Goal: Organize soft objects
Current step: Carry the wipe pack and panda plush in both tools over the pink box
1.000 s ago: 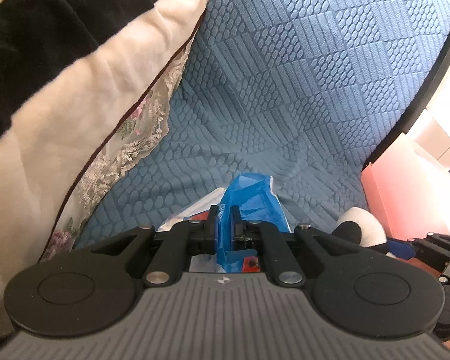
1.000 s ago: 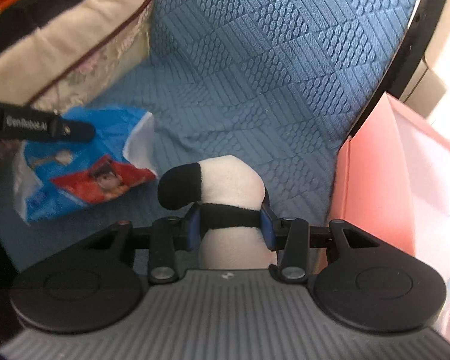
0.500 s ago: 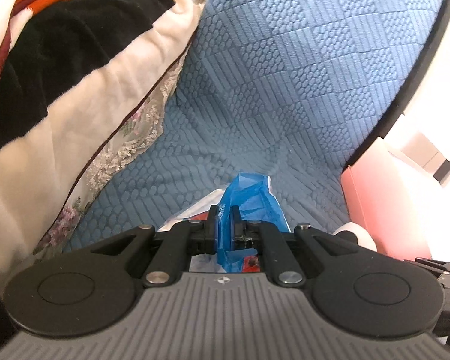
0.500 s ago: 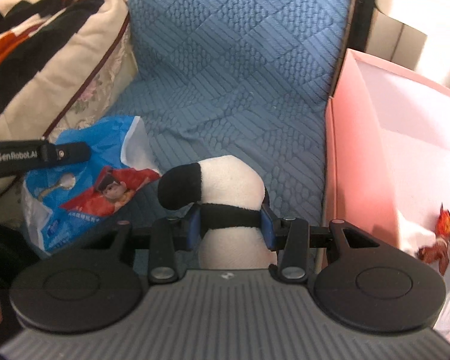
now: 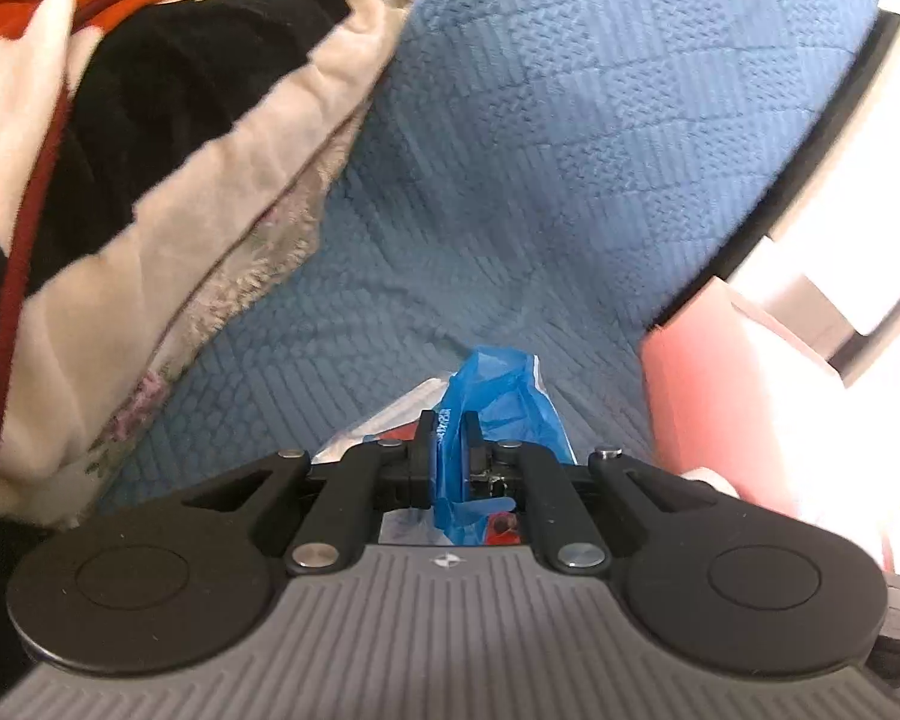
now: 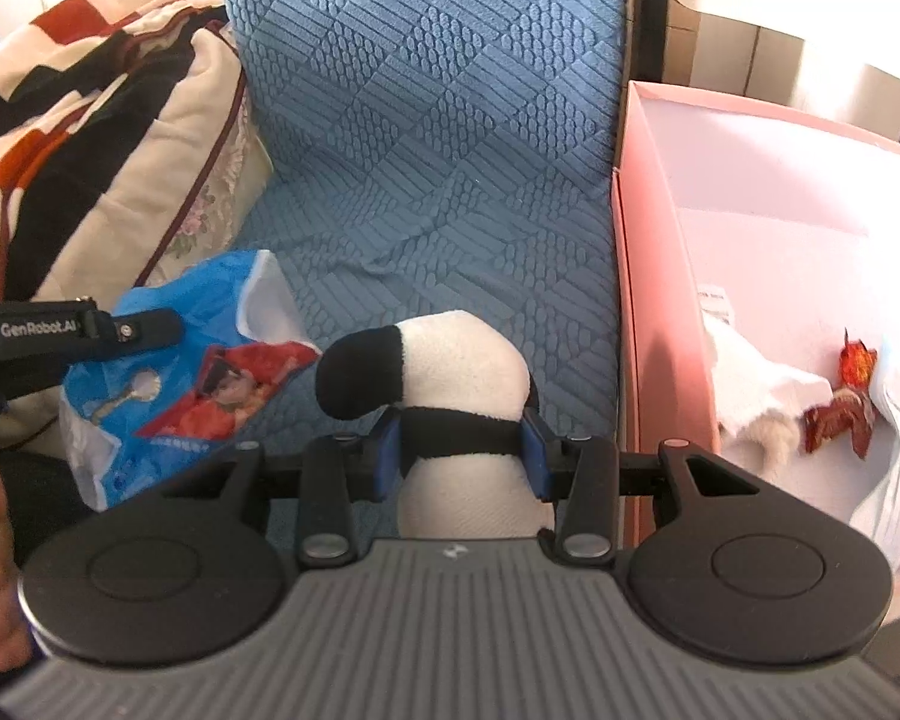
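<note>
Pinching a blue plastic packet (image 5: 498, 402), our left gripper (image 5: 449, 438) holds it above the blue sofa cover (image 6: 426, 150). Our right gripper (image 6: 459, 441) clamps a panda plush (image 6: 462, 360); the pink box (image 6: 654, 276) stands just beyond, striped blanket (image 6: 72, 120) farther left.

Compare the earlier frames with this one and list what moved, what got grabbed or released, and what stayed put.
Both hands have lifted and swung toward the pink box, whose inside, with items already in it, has come into the right wrist view. The right gripper has also rolled. Nothing was grabbed or released. The left gripper stays pinched on the blue plastic bag; the right stays clamped on the black-and-white plush toy. The striped blanket lies unchanged.
</note>
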Demonstrator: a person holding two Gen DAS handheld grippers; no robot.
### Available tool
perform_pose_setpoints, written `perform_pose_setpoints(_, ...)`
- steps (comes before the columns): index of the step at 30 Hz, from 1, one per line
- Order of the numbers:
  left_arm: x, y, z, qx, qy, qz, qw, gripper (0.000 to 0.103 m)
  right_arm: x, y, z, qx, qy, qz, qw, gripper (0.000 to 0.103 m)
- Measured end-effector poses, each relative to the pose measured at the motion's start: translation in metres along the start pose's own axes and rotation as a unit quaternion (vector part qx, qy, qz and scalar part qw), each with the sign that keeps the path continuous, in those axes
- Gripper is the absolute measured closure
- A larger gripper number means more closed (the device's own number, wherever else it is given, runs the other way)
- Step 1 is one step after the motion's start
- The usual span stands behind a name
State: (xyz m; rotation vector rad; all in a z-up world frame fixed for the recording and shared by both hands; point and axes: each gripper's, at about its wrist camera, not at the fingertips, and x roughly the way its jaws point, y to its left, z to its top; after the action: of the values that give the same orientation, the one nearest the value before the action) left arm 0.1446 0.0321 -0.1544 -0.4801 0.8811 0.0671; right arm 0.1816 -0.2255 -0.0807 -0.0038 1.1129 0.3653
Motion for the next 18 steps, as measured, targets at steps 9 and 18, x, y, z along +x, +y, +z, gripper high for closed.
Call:
perform_pose_setpoints(9,-0.018,-0.043,-0.001,0.037,0.012,-0.028,0.9989,0.095,-0.038,-0.009,-0.001,0.005,0.005,-0.027,1.0,0.058)
perform_pose_setpoints(18,-0.05,-0.093,0.023,0.062,-0.015,-0.05,0.9967,0.095,-0.096,-0.031,0.021,-0.005,-0.04,-0.03,0.999,0.058)
